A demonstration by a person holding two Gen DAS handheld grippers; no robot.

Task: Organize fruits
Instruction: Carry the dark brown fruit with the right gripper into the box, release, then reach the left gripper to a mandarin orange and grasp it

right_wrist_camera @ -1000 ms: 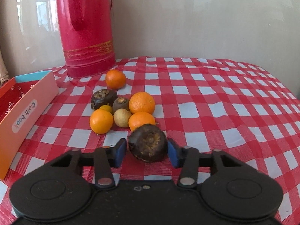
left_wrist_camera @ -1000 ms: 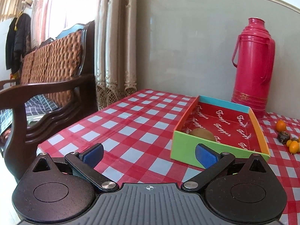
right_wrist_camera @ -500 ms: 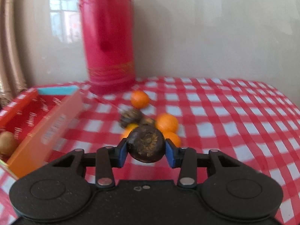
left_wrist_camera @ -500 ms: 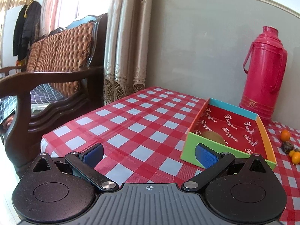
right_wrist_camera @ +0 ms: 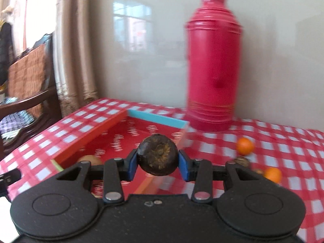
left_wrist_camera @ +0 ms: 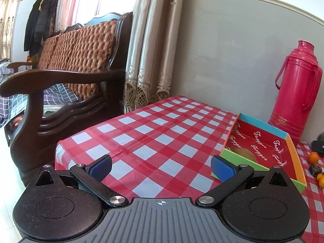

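1. Our right gripper [right_wrist_camera: 158,163] holds a dark brown fruit [right_wrist_camera: 158,155] between its blue pads, above the colourful box [right_wrist_camera: 156,119].
2. Our left gripper [left_wrist_camera: 161,167] is wide apart and holds nothing, over the checked tablecloth [left_wrist_camera: 154,133].
3. A brownish fruit [left_wrist_camera: 246,154] lies inside the box; oranges [right_wrist_camera: 245,146] lie beside the red thermos [right_wrist_camera: 212,64].

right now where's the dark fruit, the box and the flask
dark fruit [right_wrist_camera: 158,155], right wrist view, middle of its front face
box [right_wrist_camera: 157,119], right wrist view, blue far wall
flask [right_wrist_camera: 212,77], right wrist view, middle of its body
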